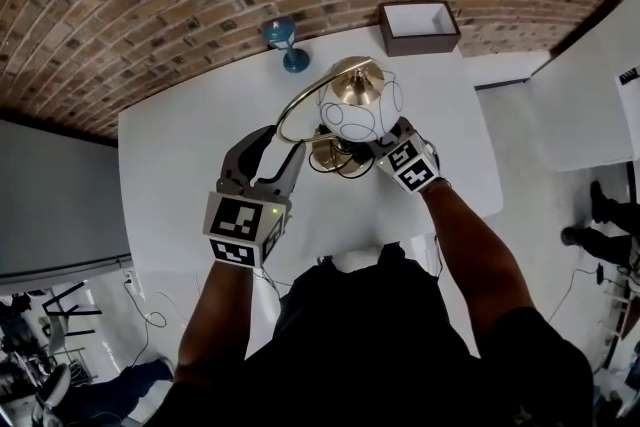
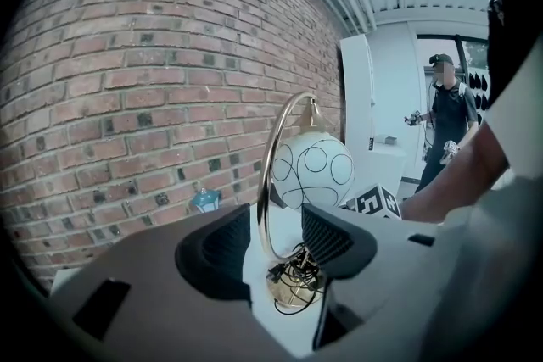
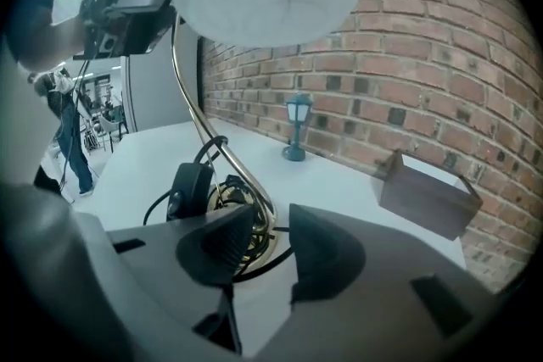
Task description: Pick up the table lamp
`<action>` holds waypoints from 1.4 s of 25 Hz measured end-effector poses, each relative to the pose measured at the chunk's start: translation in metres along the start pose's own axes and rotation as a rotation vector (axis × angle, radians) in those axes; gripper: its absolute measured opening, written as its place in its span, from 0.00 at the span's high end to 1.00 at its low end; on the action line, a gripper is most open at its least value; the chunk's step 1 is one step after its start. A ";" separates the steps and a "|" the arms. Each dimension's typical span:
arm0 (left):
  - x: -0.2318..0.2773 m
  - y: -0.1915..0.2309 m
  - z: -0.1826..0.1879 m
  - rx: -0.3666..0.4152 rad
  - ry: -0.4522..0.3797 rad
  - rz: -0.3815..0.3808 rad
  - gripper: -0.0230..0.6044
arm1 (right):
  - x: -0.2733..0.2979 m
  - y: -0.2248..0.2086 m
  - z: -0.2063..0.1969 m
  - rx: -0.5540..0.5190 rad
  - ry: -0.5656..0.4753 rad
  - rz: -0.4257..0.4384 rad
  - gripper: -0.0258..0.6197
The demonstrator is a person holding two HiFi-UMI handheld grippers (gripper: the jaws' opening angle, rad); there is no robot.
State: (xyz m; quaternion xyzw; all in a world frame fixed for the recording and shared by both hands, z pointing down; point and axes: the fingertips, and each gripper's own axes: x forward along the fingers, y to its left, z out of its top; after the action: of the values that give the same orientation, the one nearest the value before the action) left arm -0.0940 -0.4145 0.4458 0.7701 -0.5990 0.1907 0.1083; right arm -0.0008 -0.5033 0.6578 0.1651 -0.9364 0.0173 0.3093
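Observation:
The table lamp (image 1: pixel 360 100) stands on the white table (image 1: pixel 180 155): a brass arc (image 2: pixel 270 182) carries a white globe shade (image 2: pixel 312 170) with black circle lines, and a black cord (image 1: pixel 345 163) lies coiled on the brass base (image 2: pixel 288 291). My left gripper (image 1: pixel 283 147) is at the arc's left; in the left gripper view (image 2: pixel 270 243) the arc runs between the jaws, with a gap on both sides. My right gripper (image 1: pixel 376 148) is low at the base from the right. Its jaws (image 3: pixel 273 237) stand narrowly apart, with the stem's foot (image 3: pixel 261 212) at their tips. A black cord switch (image 3: pixel 188 186) lies beside it.
A small blue lantern figure (image 1: pixel 284 43) stands at the table's far edge by the brick wall. A brown box (image 1: pixel 419 27) with a white inside sits at the far right corner. A person (image 2: pixel 445 119) stands beyond the table near a white cabinet.

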 end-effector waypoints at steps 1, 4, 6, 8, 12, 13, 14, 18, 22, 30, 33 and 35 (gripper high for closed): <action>0.001 0.000 0.000 0.004 0.002 0.000 0.67 | 0.003 -0.001 0.000 -0.010 0.005 -0.002 0.75; 0.002 0.000 -0.002 0.019 0.015 0.001 0.72 | 0.009 0.000 0.001 -0.013 0.006 -0.001 0.79; 0.002 0.002 -0.003 0.021 0.019 0.006 0.74 | 0.012 0.002 0.002 -0.017 0.007 0.010 0.80; 0.004 0.005 -0.002 0.018 0.014 0.013 0.76 | 0.014 0.000 0.004 -0.020 0.003 0.014 0.80; 0.003 0.010 -0.005 0.021 0.011 0.028 0.85 | 0.019 0.002 0.004 -0.025 -0.007 0.019 0.82; 0.003 0.011 -0.006 0.019 0.010 0.031 0.87 | 0.020 0.002 0.004 -0.028 -0.008 0.021 0.82; 0.003 0.012 -0.006 0.016 0.009 0.033 0.88 | 0.021 0.002 0.003 -0.029 -0.008 0.022 0.82; 0.003 0.013 -0.006 -0.001 0.004 0.031 0.90 | 0.023 0.003 -0.001 -0.030 0.009 0.029 0.83; 0.004 0.011 -0.005 -0.012 0.001 0.020 0.90 | 0.025 0.001 -0.006 -0.019 0.021 0.027 0.87; 0.005 0.012 -0.005 -0.027 -0.006 0.021 0.90 | 0.029 0.001 -0.008 0.060 -0.028 0.066 0.88; 0.006 0.012 -0.004 -0.031 -0.012 0.018 0.90 | 0.029 0.000 -0.008 0.076 -0.013 0.068 0.88; 0.006 0.013 -0.004 -0.028 -0.011 0.016 0.90 | 0.029 -0.001 -0.008 0.087 -0.006 0.071 0.88</action>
State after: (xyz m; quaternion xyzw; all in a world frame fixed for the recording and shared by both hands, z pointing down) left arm -0.1056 -0.4215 0.4517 0.7649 -0.6083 0.1789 0.1141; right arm -0.0178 -0.5115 0.6808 0.1453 -0.9408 0.0686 0.2984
